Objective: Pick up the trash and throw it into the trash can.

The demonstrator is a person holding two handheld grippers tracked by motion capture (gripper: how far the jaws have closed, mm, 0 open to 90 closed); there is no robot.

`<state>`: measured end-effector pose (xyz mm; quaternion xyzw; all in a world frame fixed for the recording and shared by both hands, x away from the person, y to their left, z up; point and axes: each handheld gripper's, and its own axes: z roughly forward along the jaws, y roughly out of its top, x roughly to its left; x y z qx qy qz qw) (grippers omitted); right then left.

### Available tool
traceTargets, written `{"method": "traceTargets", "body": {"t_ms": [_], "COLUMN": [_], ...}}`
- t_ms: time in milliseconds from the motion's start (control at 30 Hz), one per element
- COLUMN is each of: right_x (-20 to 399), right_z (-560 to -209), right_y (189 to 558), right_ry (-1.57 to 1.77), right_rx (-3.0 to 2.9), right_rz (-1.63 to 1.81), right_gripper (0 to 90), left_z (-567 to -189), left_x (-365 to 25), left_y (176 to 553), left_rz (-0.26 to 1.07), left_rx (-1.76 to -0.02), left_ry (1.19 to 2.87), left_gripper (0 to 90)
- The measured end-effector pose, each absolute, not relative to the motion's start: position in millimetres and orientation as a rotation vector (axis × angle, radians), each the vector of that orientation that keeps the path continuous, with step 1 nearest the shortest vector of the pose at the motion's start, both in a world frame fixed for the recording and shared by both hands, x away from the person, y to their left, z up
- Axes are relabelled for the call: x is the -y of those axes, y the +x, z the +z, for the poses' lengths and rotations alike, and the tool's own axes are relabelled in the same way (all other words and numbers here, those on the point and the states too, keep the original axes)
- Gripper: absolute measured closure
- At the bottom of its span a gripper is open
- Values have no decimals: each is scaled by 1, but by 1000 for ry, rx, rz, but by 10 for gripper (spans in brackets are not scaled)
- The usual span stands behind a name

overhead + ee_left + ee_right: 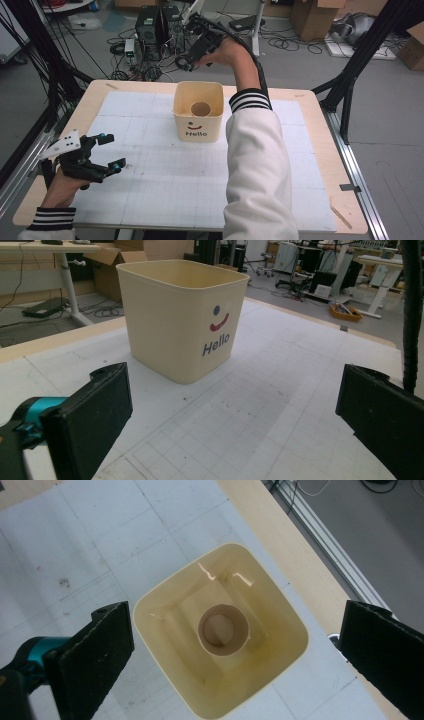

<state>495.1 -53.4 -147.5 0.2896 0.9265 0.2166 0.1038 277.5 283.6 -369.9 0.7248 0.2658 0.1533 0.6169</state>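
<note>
Cream bin (pixel 198 117) marked "Hello" stands on the tabletop (pixel 310 150), near the middle of the far edge. A cardboard tube roll (pixel 223 629) stands upright on the bin floor, centred. Right gripper (pixel 192 62) hangs above the bin's far rim, pointing down at the roll, jaws spread, nothing held. Left gripper (pixel 111 151) rests near the left edge, jaws apart, empty, well apart from the bin.

Glossy smooth cream plastic for the bin (pixel 165 615), matt brown cardboard for the ring (pixel 223 630) inside it, rough black padding on the jaws, matt scuffed white gridded sheet (pixel 165 185) over a pale wooden table (pixel 320 115).
</note>
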Motion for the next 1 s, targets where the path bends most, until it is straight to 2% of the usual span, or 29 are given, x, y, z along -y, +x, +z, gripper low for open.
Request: {"method": "traceTargets", "body": {"t_ms": [533,1000], "right_x": [78,135], "right_z": [-143,-163], "right_y": [458,403], "right_ry": [787,740], "right_rx": [-2678,-2600], "right_rz": [744,907], "right_gripper": [2,2], "left_z": [-369,-369], "left_x": [-284,-283], "left_y": [277,277], "left_rz": [361,366], "left_rx": [-619,-621], "left_ry": [1668,1677], "left_gripper": [21,21]}}
